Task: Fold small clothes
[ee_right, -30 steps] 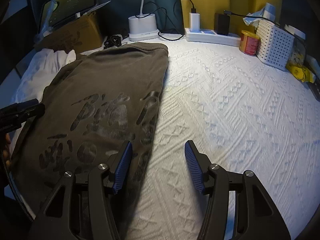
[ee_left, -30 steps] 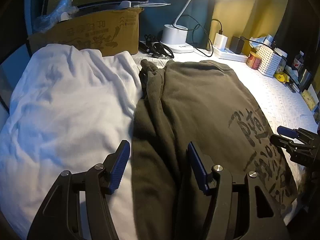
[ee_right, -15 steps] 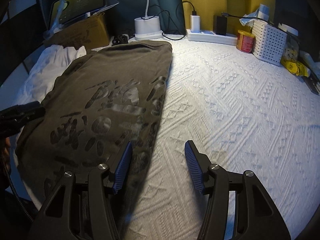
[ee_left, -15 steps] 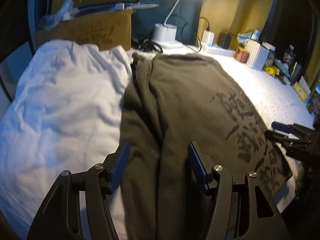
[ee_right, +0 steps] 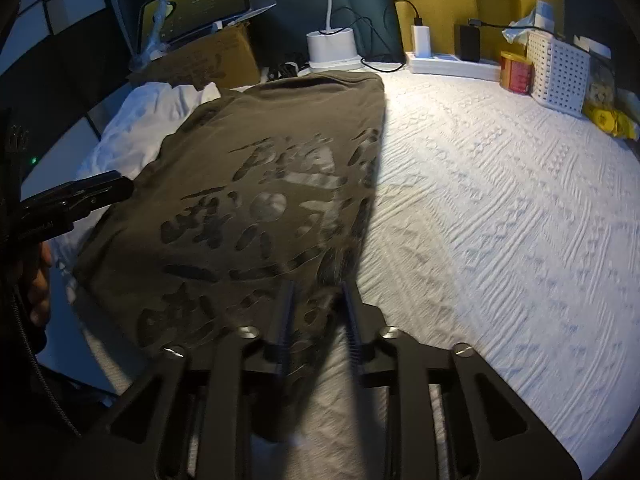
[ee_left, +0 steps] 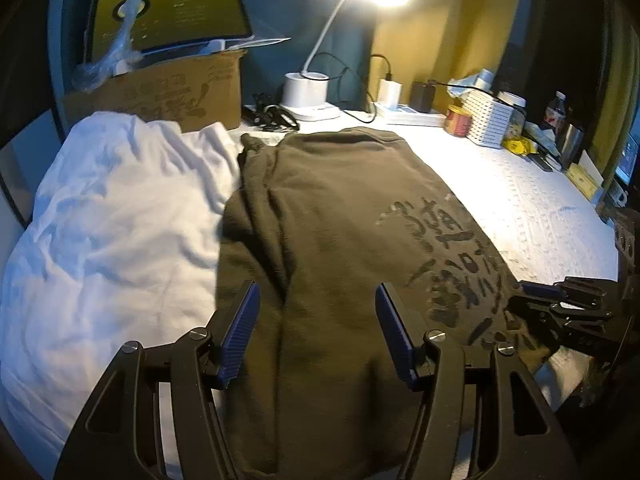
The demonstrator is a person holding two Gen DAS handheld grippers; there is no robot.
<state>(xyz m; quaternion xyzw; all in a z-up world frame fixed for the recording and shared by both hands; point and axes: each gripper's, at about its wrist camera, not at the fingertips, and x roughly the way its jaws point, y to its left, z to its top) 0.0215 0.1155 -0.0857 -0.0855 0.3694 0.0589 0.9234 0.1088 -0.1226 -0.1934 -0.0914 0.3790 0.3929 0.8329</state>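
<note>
Dim lamp-lit bedroom, white knit bedspread point(ee_left: 532, 216): in the left wrist view the left gripper point(ee_left: 318, 336) hangs with fingers apart over the olive printed shirt point(ee_left: 340, 216), which runs off toward 12 o'clock, nothing pinched. Right wrist view has the right gripper point(ee_right: 318, 320) with fingers just closing on the shirt's near right hem at 6 o'clock, though I can't tell if they're gripping yet. Looks like the grab-the-hem step; next the left needs its own corner before lifting.

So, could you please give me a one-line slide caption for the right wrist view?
Right gripper, jaws just closing, at the near edge of the olive printed shirt on the white bedspread.
</note>
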